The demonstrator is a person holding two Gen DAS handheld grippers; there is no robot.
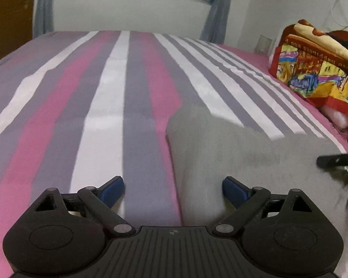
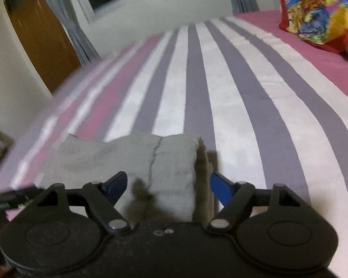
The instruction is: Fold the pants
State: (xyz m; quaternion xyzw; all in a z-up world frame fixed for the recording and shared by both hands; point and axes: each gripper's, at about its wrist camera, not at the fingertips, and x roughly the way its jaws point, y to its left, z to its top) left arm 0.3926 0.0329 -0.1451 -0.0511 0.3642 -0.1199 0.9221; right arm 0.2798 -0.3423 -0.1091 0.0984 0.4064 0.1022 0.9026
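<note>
Striped pink, grey and white bedding is spread across the bed [image 1: 118,88].
Grey pants [image 2: 174,162] are laid near its edge; the left gripper [image 1: 173,188] and right gripper [image 2: 168,186] are held spread, nothing pinched.

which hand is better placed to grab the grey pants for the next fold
Right, probably. The right gripper has its open jaws astride the folded grey fleece pants; the left gripper hangs mostly over striped bedsheet.

left gripper [image 1: 172,191]: black ribbed body, round side housings, silver pivot pins, blue fingers [image 1: 112,191] | right gripper [image 2: 169,188]: matching black build, two small screws, blue fingers [image 2: 221,188]
</note>
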